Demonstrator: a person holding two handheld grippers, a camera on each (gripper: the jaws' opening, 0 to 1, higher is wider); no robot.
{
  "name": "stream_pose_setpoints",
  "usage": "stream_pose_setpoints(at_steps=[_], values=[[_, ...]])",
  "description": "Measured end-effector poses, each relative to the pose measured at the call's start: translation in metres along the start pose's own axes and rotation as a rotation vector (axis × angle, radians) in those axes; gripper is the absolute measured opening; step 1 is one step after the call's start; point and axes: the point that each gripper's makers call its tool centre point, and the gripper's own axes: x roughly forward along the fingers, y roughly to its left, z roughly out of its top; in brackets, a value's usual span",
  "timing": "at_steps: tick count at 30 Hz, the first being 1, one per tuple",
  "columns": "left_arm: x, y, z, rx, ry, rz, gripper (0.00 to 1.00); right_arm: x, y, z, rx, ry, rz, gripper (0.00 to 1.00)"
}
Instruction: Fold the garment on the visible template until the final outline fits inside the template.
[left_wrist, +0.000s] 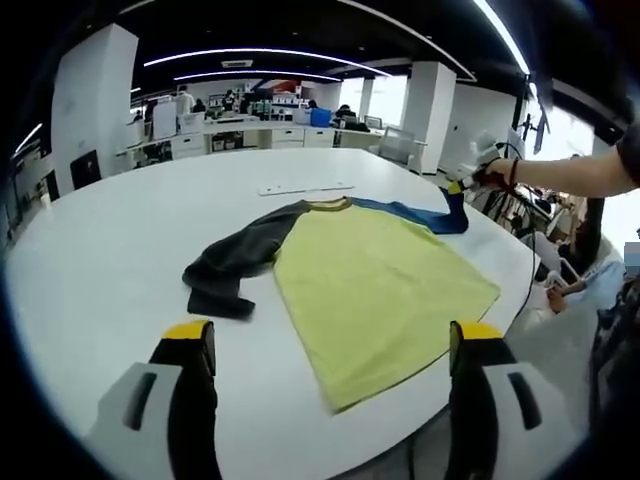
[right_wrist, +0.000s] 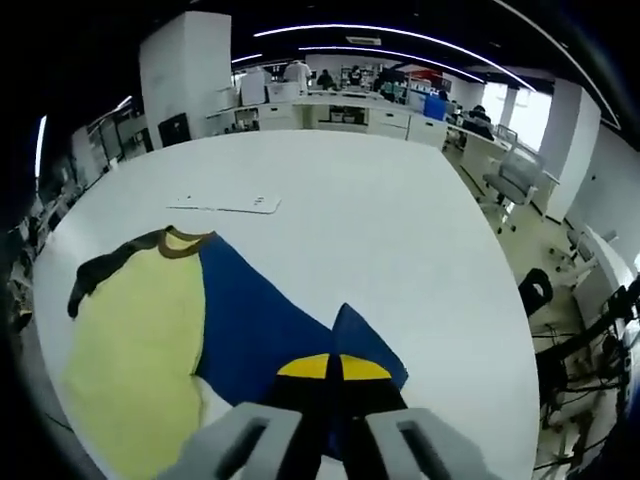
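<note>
While the yellow raglan shirt (left_wrist: 380, 285) is being seen spread flat on the white table (left_wrist: 110, 240), the left gripper (left_wrist: 335, 345) is being held released, its two yellow-tipped jaws standing wide apart at the bottom of the left gripper view with nothing between them. The shirt is lying just beyond those jaws, toward twelve o'clock, with its hem nearest the gripper and its collar farthest away. A dark grey sleeve (left_wrist: 235, 262) is being shown crumpled at about ten o'clock from the shirt body, and a blue sleeve (left_wrist: 425, 215) is being stretched toward two o'clock, where it is being lifted at its end by the right gripper (left_wrist: 462, 186), held in a person's hand (left_wrist: 497, 174).

In the right gripper view, the right gripper (right_wrist: 333, 368) is being shown clenched, its yellow tips pressed together on the blue sleeve (right_wrist: 265, 325), which is running from the jaws toward eleven o'clock to the shirt's collar. The yellow body (right_wrist: 135, 345) is lying at about nine o'clock from the jaws, on the table (right_wrist: 400, 240).

A thin white strip (left_wrist: 305, 188) is lying on the table beyond the collar, apart from the shirt. Behind the table, an open office is being shown, with white pillars (left_wrist: 90, 100), desks, ceiling light lines and office chairs (right_wrist: 512, 180); several people are being seen in the distance.
</note>
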Motion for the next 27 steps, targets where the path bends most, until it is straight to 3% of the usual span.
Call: stream_pose_setpoints(at_steps=[27], values=[[0.001, -0.003, -0.004, 0.029, 0.015, -0.035, 0.93, 0.018, 0.091, 0.029, -0.112, 0.02, 0.092, 0.0]])
